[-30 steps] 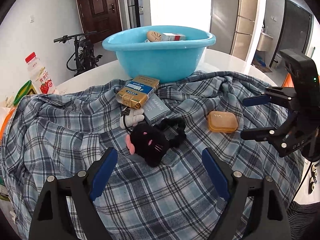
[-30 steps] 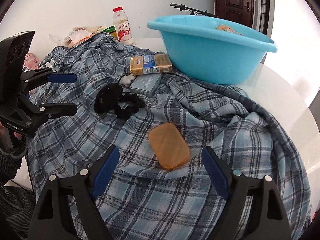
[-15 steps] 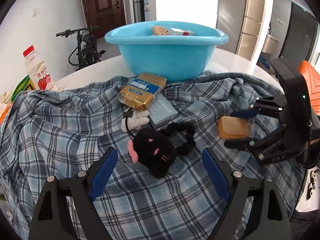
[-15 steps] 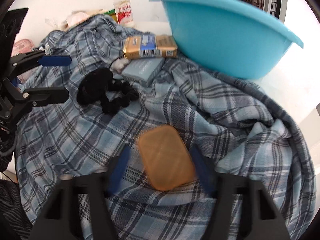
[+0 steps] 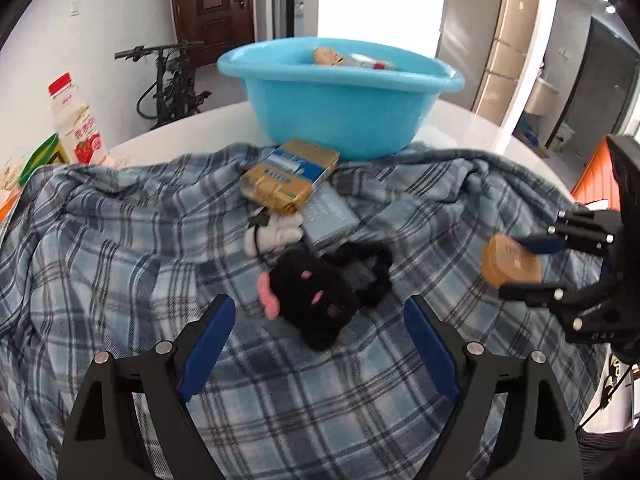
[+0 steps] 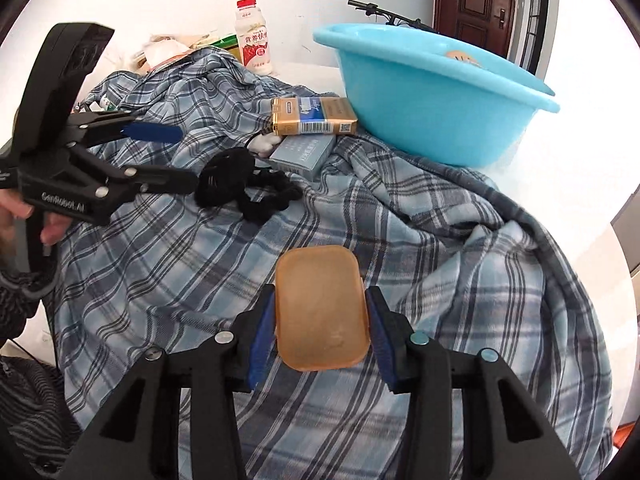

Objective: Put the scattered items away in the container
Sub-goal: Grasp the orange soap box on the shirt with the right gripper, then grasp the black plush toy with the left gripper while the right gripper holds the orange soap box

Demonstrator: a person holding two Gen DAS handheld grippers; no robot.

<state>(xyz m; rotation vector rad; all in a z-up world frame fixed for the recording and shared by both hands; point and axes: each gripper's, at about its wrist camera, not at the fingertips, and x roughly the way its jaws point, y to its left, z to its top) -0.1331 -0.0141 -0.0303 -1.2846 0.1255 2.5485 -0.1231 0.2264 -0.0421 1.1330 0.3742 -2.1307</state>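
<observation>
You are at the pick-up step: your right gripper [image 6: 320, 330] has its jaws clamped on the two long edges of the orange case [image 6: 321, 308], which sits low over the plaid cloth [image 6: 460, 280] at the near right of the bench. Whether the case has left the cloth I cannot tell. Next you need to lift it clear of the folds, carry it far and right over the rim of the basin [image 6: 440, 76], and only then let go. Your left gripper [image 5: 316, 344] hangs with jaws wide and empty, just near of the black plush [image 5: 316, 300]; that looks like its next pick. The gold box [image 5: 292, 174] and grey box [image 5: 330, 216] lie beyond, near the basin. A second ago your right jaws stood wide, with the case lying free on the cloth ahead of them
</observation>
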